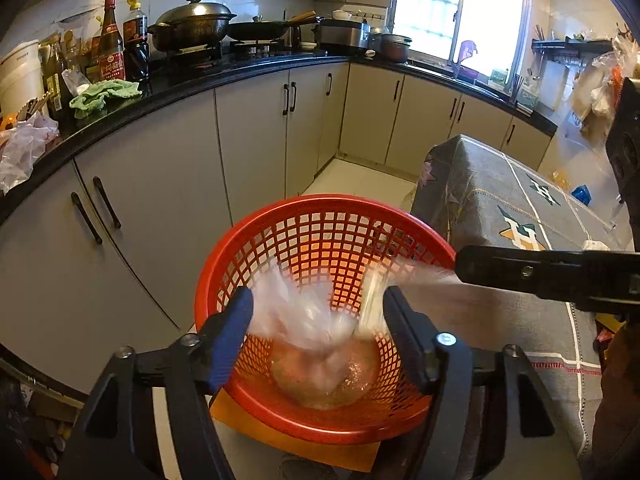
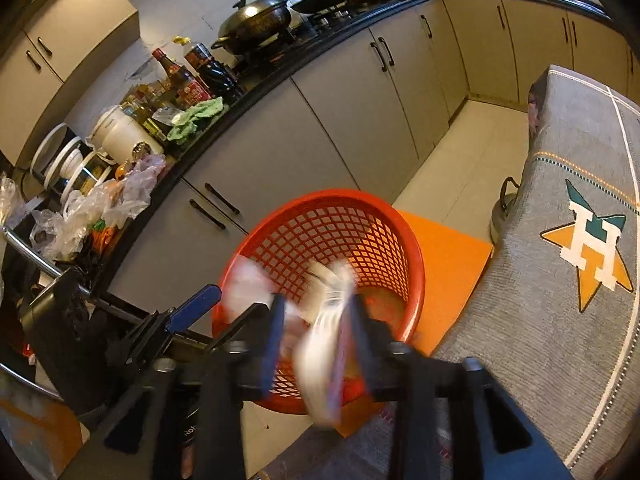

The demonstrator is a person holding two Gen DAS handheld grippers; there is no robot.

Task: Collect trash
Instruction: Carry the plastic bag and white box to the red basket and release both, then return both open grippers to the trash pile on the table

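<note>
A red mesh basket (image 1: pixel 320 216) stands on an orange mat on the floor; it also shows in the right wrist view (image 2: pixel 328 208). A clear plastic bag (image 1: pixel 304 316) with trash lies inside it. My left gripper (image 1: pixel 318 320) is open above the basket, fingers either side of the bag. My right gripper (image 2: pixel 318 320) is open over the basket, and a blurred white wrapper (image 2: pixel 324 340) hangs between its fingers, apparently falling. The right gripper's finger (image 1: pixel 540 272) reaches in from the right in the left wrist view.
Grey cabinets (image 1: pixel 256 136) under a black counter (image 1: pixel 224 76) run along the left with bottles, a wok (image 1: pixel 192 24) and plastic bags. A table with a grey cloth (image 2: pixel 580 240) stands at the right, close to the basket.
</note>
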